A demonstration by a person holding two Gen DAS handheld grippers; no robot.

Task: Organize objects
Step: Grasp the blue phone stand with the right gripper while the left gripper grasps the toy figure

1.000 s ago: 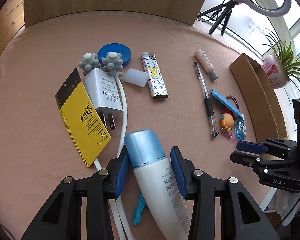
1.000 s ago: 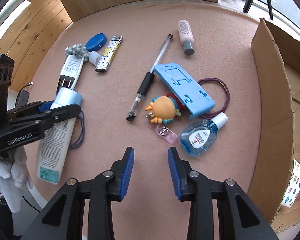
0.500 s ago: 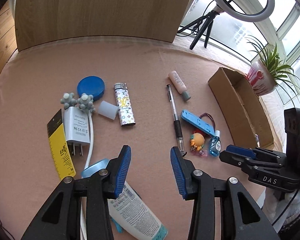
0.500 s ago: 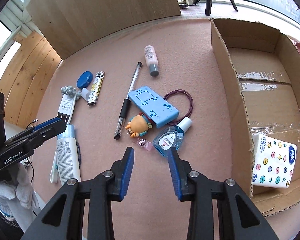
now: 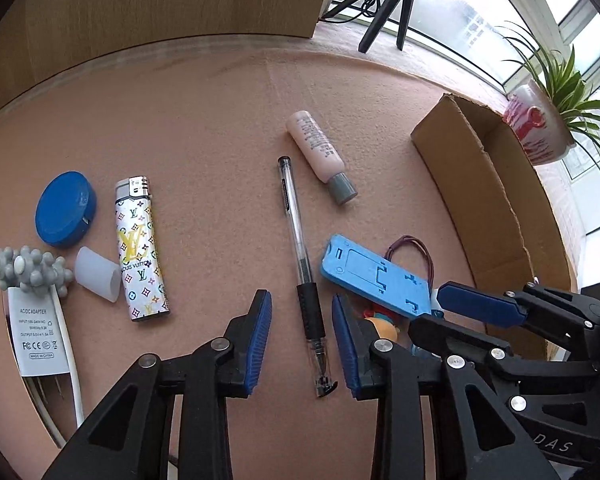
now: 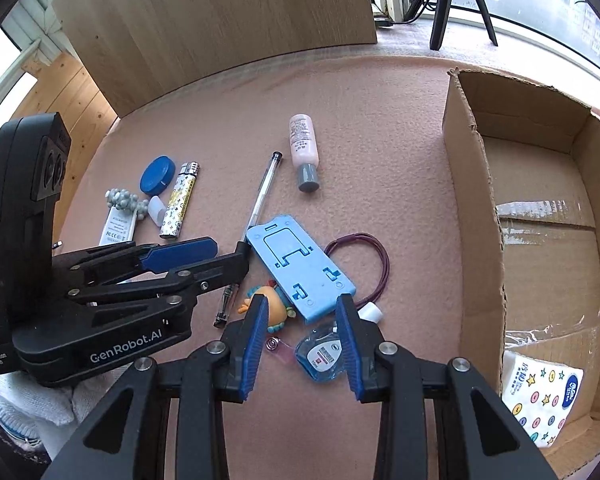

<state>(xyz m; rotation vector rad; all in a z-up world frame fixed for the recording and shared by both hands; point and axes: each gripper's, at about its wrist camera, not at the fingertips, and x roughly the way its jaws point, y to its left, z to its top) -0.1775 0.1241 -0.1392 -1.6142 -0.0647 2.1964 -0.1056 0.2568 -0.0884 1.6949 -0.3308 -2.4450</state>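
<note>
My left gripper (image 5: pixel 301 338) is open, its jaws on either side of the grip end of a clear pen (image 5: pixel 301 256) that lies on the pink cloth. My right gripper (image 6: pixel 302 338) is open over a blue sanitizer bottle (image 6: pixel 324 356), with an orange toy (image 6: pixel 274 306) and a blue phone stand (image 6: pixel 300 264) just ahead. A pink tube (image 5: pixel 318 148), a patterned lighter (image 5: pixel 140 246), a blue round case (image 5: pixel 66 208) and a white charger (image 5: pixel 36 332) lie around. The left gripper also shows in the right wrist view (image 6: pixel 204 254).
An open cardboard box (image 6: pixel 468 216) stands at the right with a tissue pack (image 6: pixel 540 400) inside. A purple hair band (image 6: pixel 374 252) lies by the phone stand. A wooden board (image 6: pixel 220 20), a tripod (image 5: pixel 384 8) and a potted plant (image 5: pixel 540 120) stand at the back.
My left gripper has let go of the white and blue lotion bottle and moved right, over the pen. My right gripper has come down closer to the sanitizer bottle and the toy.
</note>
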